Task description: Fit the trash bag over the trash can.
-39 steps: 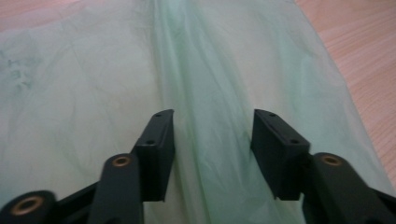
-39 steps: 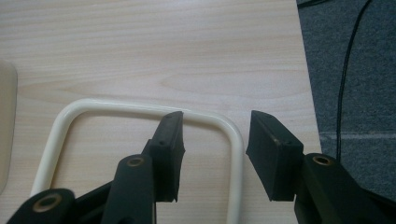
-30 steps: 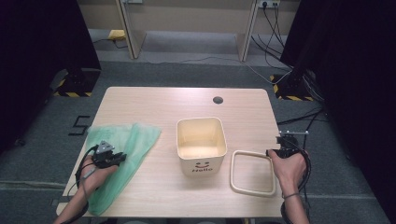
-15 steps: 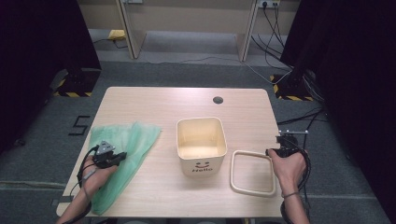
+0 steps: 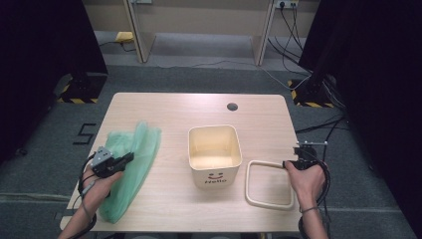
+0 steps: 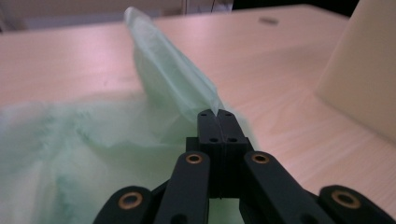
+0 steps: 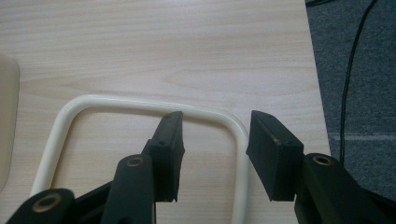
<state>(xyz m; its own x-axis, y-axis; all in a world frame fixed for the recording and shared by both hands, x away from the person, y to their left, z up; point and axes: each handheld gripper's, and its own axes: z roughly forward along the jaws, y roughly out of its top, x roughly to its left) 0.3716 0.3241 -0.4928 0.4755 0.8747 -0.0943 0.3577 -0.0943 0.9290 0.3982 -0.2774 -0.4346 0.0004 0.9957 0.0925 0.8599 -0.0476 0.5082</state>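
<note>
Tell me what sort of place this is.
Most likely a lab or test room set up for recording: a bare wooden table on grey carpet, black curtains at both sides, and cables trailing across the floor to a wall socket.

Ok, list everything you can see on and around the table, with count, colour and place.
Bin: one, cream, table centre, upright, "Hello" on its front.
Plastic bag: one, pale green, left part of table.
Ring frame: one, cream, flat, right of bin.
Table: one, light wood, dark round hole at far edge.
Cables: several, dark, floor behind table.
Left hand-held gripper: one, black, shut on a fold of the plastic bag.
Right hand-held gripper: one, black, open, jaws either side of the ring frame's corner.
</note>
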